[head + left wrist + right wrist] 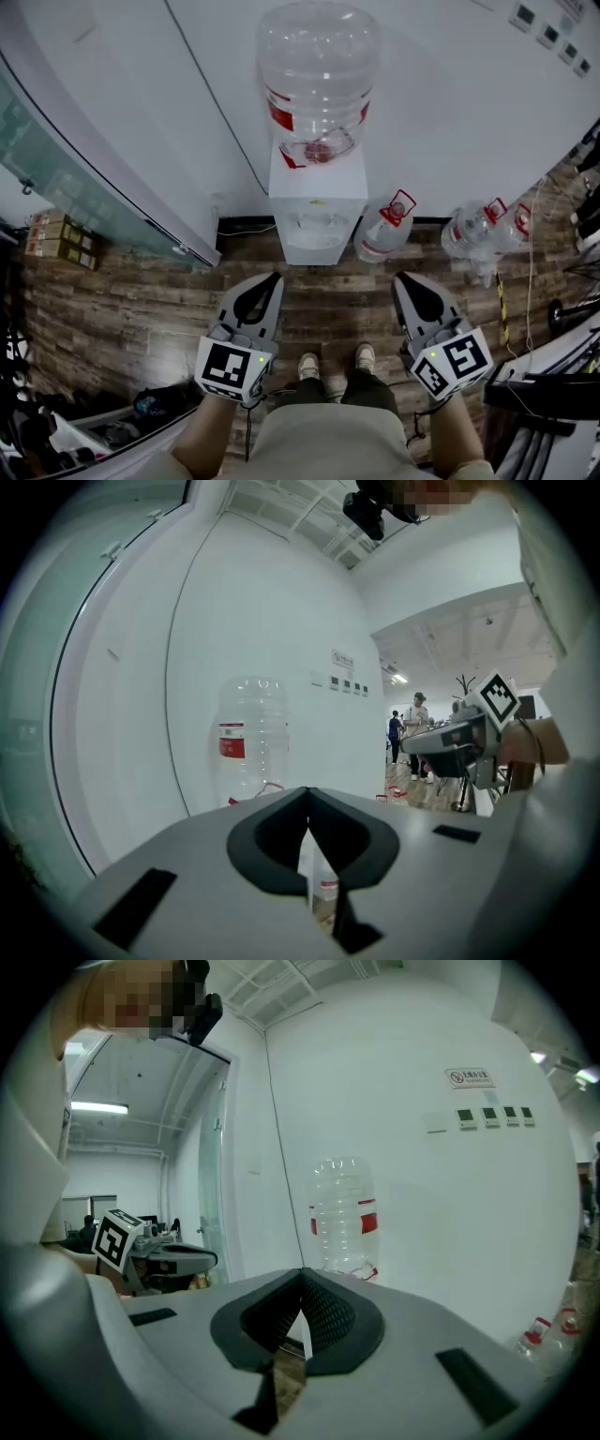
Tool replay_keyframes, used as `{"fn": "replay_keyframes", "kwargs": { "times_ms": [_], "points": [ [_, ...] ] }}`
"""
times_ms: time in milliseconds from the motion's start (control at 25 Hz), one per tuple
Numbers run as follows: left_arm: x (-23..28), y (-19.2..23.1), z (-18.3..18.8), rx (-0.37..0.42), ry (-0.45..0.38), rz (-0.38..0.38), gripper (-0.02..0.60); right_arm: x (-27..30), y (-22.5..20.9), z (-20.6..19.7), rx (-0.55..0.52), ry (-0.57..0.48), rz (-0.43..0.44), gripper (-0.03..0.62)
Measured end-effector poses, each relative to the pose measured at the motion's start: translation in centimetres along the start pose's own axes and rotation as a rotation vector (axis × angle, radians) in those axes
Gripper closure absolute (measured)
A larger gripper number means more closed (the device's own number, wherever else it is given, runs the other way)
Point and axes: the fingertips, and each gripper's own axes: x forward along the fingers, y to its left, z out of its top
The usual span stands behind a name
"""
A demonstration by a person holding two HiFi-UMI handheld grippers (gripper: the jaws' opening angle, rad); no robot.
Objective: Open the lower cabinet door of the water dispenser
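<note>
The white water dispenser [317, 208] stands against the wall with a clear, empty bottle [317, 80] on top. From above I see its top and front recess; the lower cabinet door cannot be made out. Both grippers hang over the wooden floor just short of it, apart from it. My left gripper [274, 278] points at its left front corner and my right gripper [401, 278] at its right side. Both have their jaws together with nothing between them. The bottle [251, 738] rises above the closed left gripper [308, 803], and the bottle [343, 1213] shows likewise over the right gripper [301, 1283].
Spare water bottles [382, 232] [480, 231] lie on the floor right of the dispenser. A glass door [89, 173] and cardboard boxes [54, 239] are at the left. Cables and stand legs [553, 375] crowd the right. My shoes [309, 366] are behind the grippers.
</note>
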Motion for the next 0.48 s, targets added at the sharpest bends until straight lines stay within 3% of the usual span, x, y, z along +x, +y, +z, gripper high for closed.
{"fn": "replay_keyframes", "kwargs": {
  "times_ms": [480],
  "points": [
    [5.4,-2.6,-0.5,0.005,0.016,0.109,0.575,2.4,-7.5,-1.4,0.044,0.003,0.114,0.573]
  ]
}}
